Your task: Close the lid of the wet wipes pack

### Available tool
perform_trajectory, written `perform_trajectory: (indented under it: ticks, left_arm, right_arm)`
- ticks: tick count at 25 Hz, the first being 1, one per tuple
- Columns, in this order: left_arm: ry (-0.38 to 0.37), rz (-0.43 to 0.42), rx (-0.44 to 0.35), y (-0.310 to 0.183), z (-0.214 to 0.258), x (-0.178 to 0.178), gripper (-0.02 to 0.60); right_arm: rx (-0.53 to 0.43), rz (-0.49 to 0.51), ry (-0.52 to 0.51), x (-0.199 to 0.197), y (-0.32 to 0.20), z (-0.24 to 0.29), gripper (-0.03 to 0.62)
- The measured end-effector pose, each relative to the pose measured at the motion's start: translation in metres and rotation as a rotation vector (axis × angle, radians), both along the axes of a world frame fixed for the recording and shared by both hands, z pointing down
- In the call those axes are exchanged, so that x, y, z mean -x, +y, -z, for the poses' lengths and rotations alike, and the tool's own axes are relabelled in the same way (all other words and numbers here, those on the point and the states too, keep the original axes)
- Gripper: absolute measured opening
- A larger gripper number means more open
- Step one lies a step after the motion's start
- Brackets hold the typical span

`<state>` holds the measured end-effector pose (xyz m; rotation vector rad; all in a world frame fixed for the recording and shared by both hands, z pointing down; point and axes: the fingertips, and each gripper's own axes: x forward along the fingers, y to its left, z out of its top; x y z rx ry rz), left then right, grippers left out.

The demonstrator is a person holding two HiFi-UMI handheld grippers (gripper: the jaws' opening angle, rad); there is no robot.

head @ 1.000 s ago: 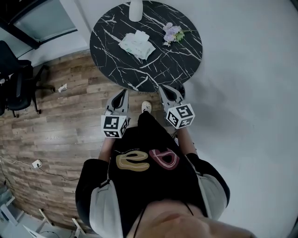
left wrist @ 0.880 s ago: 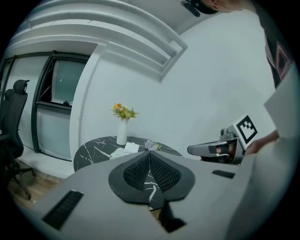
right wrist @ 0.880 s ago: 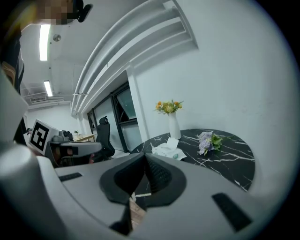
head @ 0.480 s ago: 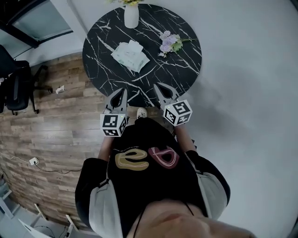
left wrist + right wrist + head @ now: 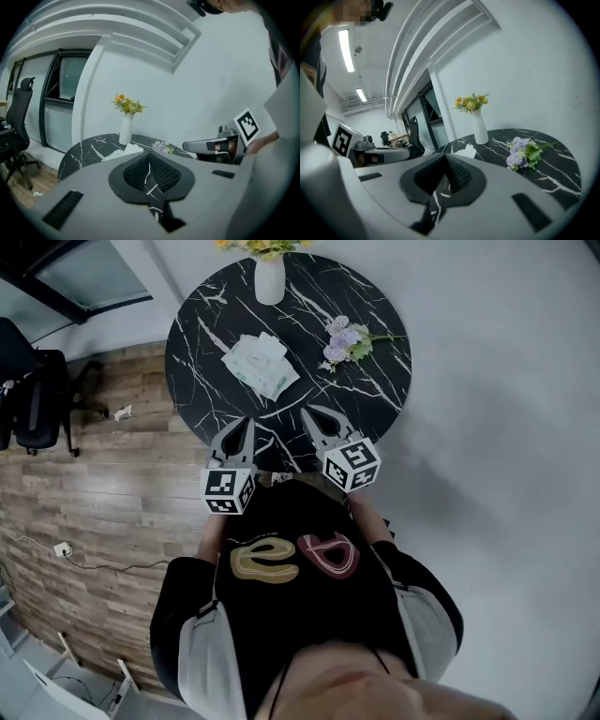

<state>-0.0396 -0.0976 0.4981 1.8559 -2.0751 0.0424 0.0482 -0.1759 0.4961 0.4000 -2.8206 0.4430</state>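
Left claw (image 5: 246, 423) and right claw (image 5: 307, 413), both closed and empty, at the near edge of the table (image 5: 375, 390). Wet wipes pack (image 5: 260, 365) lies at 12 o'clock from the left claw and 11 o'clock from the right, with its long axis 10-to-4; the left appears slightly nearer.

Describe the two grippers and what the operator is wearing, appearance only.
The left gripper and right gripper are grey shells tapering to pointed fingers lined with black ribbed pads. Each carries a white cube with black square markers. No cables visible. The person wears a black short-sleeved top with light grey shoulder panels.
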Motion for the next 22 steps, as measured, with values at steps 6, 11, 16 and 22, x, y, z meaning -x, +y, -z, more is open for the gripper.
perform_trajectory:
  ticks: [6, 11, 16, 22]
  left_arm:
    - [-0.003, 0.025, 0.001, -0.010, 0.000, 0.011, 0.018]
    - [-0.005, 0.037, -0.005, -0.018, 0.002, 0.033, 0.018]
    - [-0.007, -0.017, 0.017, -0.035, -0.004, 0.056, 0.018]
    - [-0.010, -0.063, 0.048, -0.055, -0.010, 0.085, 0.018]
  right_arm:
    - [0.008, 0.006, 0.003, 0.009, -0.012, -0.002, 0.012]
    - [0.001, -0.077, 0.012, 0.013, -0.030, -0.006, 0.012]
    - [0.035, -0.171, 0.015, 0.018, -0.051, -0.013, 0.012]
    - [0.062, -0.250, 0.034, 0.034, -0.068, -0.022, 0.012]
